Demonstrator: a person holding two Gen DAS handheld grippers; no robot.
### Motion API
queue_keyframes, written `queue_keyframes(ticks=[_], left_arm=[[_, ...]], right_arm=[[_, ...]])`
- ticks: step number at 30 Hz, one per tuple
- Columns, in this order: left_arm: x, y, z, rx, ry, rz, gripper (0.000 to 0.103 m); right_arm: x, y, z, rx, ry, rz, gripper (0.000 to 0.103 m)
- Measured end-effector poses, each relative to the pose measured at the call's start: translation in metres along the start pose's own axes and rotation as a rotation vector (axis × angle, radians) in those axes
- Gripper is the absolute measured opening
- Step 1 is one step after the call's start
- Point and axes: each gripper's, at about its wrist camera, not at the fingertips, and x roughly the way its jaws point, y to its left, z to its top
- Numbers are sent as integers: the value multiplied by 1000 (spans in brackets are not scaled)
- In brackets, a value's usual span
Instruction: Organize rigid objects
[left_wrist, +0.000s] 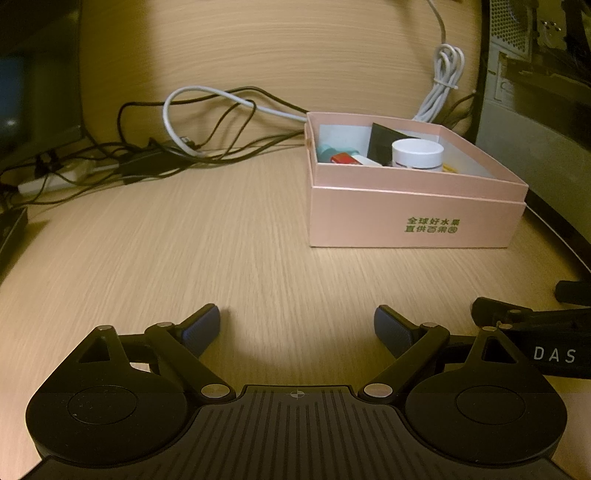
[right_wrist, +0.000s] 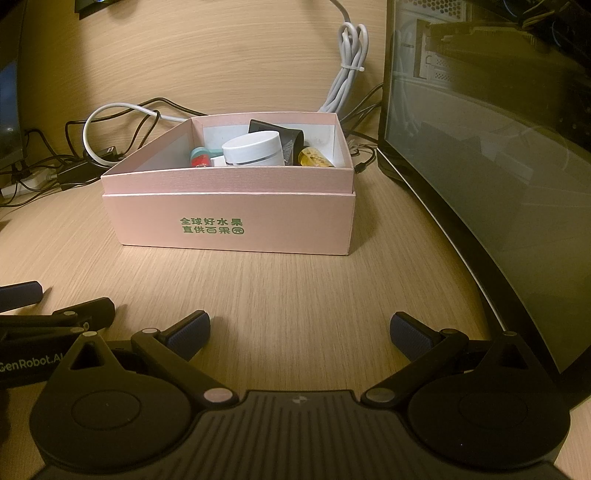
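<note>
Wood-grain bench (left_wrist: 229, 240) runs bare across the frame's middle; pink box (right_wrist: 236, 206) sits centre, white jar (right_wrist: 255, 149) inside. Left tool (left_wrist: 297, 328) and right tool (right_wrist: 300, 334) both spread wide, gripping nothing. Monitor (right_wrist: 498, 155) crowds the right edge.

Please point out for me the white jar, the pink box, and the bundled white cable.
white jar (right_wrist: 252, 142): right wrist view, on its lid.
pink box (right_wrist: 229, 206): right wrist view, on its front wall.
bundled white cable (left_wrist: 445, 79): left wrist view, on the tied coil.
</note>
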Motion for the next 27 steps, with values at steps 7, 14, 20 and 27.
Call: queue_keyframes(ticks=[7, 14, 20, 27], left_arm=[[-1, -1, 0, 6, -3, 4, 93], [-2, -2, 0, 8, -4, 3, 92], [-1, -1, 0, 5, -4, 0, 91], [-4, 1, -1, -2, -11, 4, 85]], right_arm=[[0, 0, 1, 0, 1, 0, 103], [-1, 0, 1, 1, 2, 0, 103], [-1, 0, 1, 1, 2, 0, 103], [-1, 0, 1, 1, 2, 0, 103]])
